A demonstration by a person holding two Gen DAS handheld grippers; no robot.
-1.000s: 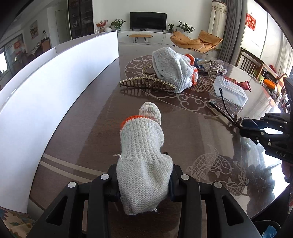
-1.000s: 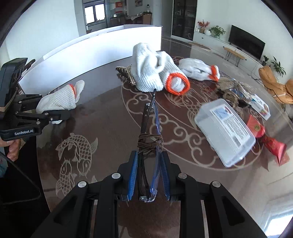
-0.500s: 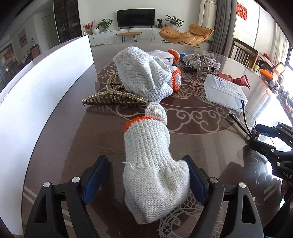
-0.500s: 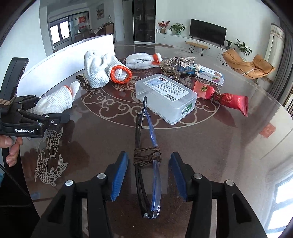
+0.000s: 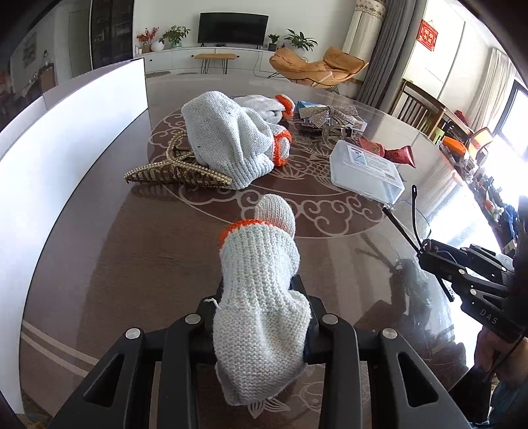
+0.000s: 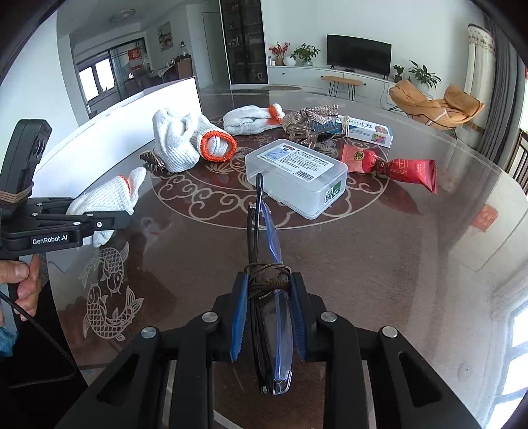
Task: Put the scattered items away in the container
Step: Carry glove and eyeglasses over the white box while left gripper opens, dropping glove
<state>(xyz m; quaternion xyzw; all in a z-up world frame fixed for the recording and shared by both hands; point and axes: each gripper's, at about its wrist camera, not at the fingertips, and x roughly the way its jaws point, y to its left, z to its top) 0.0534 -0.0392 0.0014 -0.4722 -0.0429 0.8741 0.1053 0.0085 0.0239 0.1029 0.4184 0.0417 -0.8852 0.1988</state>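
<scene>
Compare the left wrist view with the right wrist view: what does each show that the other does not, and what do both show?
Only the left wrist view shows the full gold hair claw and wooden chairs beyond the table.

Only the right wrist view shows the folded glasses up close, clamped in the right gripper, and the koi pattern entire.

Both show the white glove held by the left gripper, the clear plastic box, the red packet and the television.

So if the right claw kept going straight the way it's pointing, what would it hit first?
Most likely the clear plastic box: the right claw, shut on the folded glasses, aims at it, and the glasses' tip would probably touch first. Depth is uncertain.
</scene>
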